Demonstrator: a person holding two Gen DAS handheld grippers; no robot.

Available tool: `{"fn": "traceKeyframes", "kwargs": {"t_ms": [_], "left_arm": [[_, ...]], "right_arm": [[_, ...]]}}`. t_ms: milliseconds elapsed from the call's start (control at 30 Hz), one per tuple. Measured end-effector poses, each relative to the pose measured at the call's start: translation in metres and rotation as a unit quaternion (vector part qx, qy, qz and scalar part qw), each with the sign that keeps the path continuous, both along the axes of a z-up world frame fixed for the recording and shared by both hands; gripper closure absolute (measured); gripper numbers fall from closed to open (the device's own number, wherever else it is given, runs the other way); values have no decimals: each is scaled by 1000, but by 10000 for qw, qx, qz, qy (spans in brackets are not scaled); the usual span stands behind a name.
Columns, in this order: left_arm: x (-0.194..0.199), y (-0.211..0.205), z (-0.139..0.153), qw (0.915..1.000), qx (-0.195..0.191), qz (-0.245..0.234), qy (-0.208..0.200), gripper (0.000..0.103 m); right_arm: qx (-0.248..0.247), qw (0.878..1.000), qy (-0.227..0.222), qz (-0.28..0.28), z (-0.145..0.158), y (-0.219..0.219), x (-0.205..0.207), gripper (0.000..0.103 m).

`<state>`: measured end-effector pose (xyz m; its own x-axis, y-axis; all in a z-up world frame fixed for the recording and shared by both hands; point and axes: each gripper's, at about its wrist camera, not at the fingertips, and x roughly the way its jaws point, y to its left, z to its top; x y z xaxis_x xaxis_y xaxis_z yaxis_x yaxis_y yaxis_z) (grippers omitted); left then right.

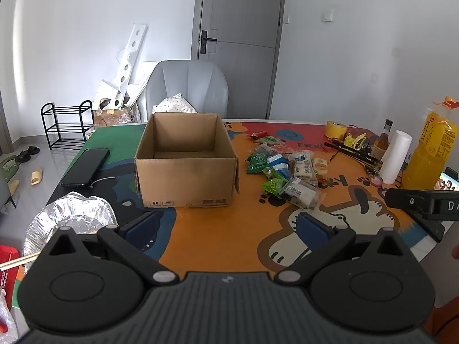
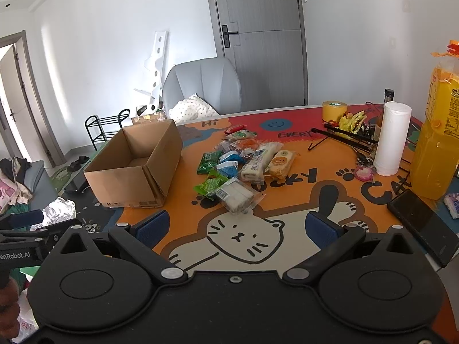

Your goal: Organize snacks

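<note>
An open, empty cardboard box [image 1: 186, 169] stands on the table; it also shows in the right wrist view [image 2: 134, 169]. A pile of wrapped snacks [image 1: 287, 169] lies to its right, with green packets, blue packets and clear-wrapped cakes [image 2: 243, 169]. My left gripper [image 1: 228, 226] is open and empty, held above the table in front of the box. My right gripper [image 2: 238, 228] is open and empty, in front of the snack pile, nearest a clear-wrapped cake pack [image 2: 233, 196].
A black phone [image 1: 86, 166] lies left of the box. A foil tray [image 1: 68, 220] sits at the near left. A yellow juice bottle [image 2: 436, 143], paper roll [image 2: 391, 137], tape roll [image 2: 334, 110], dark bottle and black stand crowd the right. A grey chair [image 1: 188, 86] stands behind.
</note>
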<state>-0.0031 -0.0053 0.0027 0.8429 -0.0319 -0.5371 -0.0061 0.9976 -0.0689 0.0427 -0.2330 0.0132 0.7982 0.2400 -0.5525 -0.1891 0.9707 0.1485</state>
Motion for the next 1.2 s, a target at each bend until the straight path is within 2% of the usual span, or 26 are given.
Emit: {"fn": "traceKeyframes", "kwargs": {"t_ms": [1200], "left_arm": [[-1,1,0,10000,19,-39,-1,0]], "right_arm": [[2,10000,16,-27,-1,1,-1,0]]}}
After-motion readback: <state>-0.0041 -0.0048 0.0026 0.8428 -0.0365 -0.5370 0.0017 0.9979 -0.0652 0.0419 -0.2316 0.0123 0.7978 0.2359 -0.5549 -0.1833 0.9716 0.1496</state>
